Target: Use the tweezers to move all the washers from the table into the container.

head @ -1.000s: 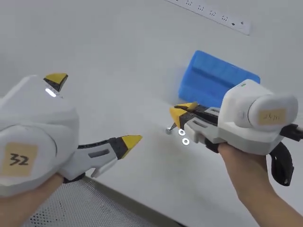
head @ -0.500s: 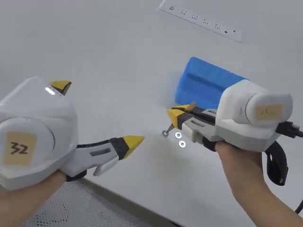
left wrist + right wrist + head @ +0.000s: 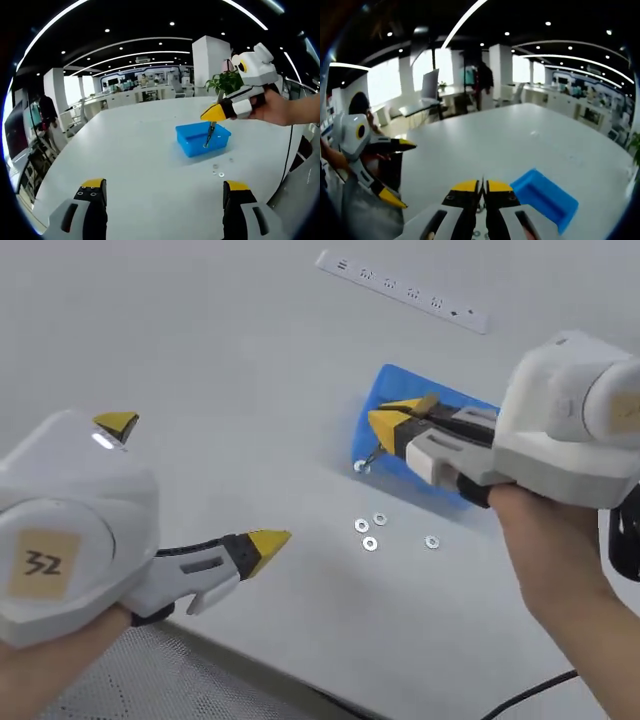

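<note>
My right gripper (image 3: pixel 385 416) is shut on a pair of metal tweezers (image 3: pixel 372 452), which point down at the near left edge of the blue container (image 3: pixel 420 388). In the left gripper view the tweezers (image 3: pixel 210 134) hang with their tip just inside the container (image 3: pixel 190 142). A small grey speck sits at the tip; I cannot tell whether it is a washer. Several washers (image 3: pixel 370 543) lie on the white table (image 3: pixel 250 370) in front of the container. My left gripper (image 3: pixel 190 482) is open and holds nothing, low at the left near the table's front edge.
A white power strip (image 3: pixel 400 290) lies at the back of the table. A grey mesh seat (image 3: pixel 150 670) shows below the front edge, and a black cable (image 3: pixel 520 700) runs at the lower right. A person (image 3: pixel 485 80) stands far off in the office.
My right gripper has lifted the tweezers from the table beside the washers and carried them back over the container's near edge. The left gripper has stayed where it was.
</note>
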Demonstrator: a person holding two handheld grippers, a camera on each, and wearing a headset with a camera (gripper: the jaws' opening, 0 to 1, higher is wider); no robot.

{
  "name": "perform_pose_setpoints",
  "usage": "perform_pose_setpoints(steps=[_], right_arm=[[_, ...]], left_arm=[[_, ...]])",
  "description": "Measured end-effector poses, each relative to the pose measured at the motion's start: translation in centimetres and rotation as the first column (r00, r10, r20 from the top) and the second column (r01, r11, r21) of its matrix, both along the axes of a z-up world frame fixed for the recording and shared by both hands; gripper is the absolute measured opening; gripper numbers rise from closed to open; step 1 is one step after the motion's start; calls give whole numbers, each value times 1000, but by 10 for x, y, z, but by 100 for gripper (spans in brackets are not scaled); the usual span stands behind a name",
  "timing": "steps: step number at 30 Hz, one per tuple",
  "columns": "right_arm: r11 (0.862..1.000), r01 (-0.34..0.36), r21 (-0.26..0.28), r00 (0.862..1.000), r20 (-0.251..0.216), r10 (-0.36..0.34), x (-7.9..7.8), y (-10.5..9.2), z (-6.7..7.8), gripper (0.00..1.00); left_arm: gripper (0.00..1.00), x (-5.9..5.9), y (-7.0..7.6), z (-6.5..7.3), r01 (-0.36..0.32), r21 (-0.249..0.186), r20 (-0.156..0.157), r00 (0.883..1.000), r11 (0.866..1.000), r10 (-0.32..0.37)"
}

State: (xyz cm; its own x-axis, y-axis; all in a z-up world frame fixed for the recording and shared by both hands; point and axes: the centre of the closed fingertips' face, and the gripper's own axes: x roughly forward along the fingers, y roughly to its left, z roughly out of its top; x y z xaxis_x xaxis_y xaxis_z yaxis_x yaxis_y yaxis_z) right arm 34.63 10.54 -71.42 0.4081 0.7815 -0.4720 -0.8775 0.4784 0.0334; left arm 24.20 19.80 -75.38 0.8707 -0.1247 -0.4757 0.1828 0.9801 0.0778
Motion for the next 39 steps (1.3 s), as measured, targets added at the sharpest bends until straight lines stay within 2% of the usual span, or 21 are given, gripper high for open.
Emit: perform_pose_setpoints(steps=[1, 5, 11, 16, 25, 27, 29, 36, 39], right_arm=[[1000, 8, 2, 1000, 6, -8, 5, -1, 2, 2], [999, 38, 13, 999, 22, -38, 24, -3, 4, 2], [995, 96, 28, 995, 8, -97, 50, -8, -2, 1], [993, 117, 8, 993, -1, -117, 66, -6, -19, 2], [989, 144, -36, 989, -35, -145, 82, -5, -51, 1], [987, 156, -36, 987, -42, -158, 84, -4, -55, 1], [983, 181, -39, 982, -47, -183, 89, -5, -61, 1], [973, 228, -40, 972, -55, -230, 98, -5, -75, 1], [970, 239, -40, 969, -52, -241, 102, -6, -79, 1]], left_arm=[[99, -1, 0, -2, 0, 3, -10, 1000, 1000, 0], [99, -1, 1, -3, -3, 14, -19, 1000, 1000, 3], [99, -1, 2, -8, -1, 38, -40, 999, 999, 3], [99, -1, 2, -11, 3, 40, -54, 999, 999, -1], [99, -2, 3, -14, 11, 64, -65, 998, 998, -6], [99, -1, 4, -13, 7, 63, -60, 998, 998, -3], [99, -2, 3, -15, 11, 54, -74, 997, 999, -7], [99, -3, 1, -18, 29, 85, -88, 996, 996, -22], [99, -3, -1, -20, 43, 112, -96, 995, 993, -32]])
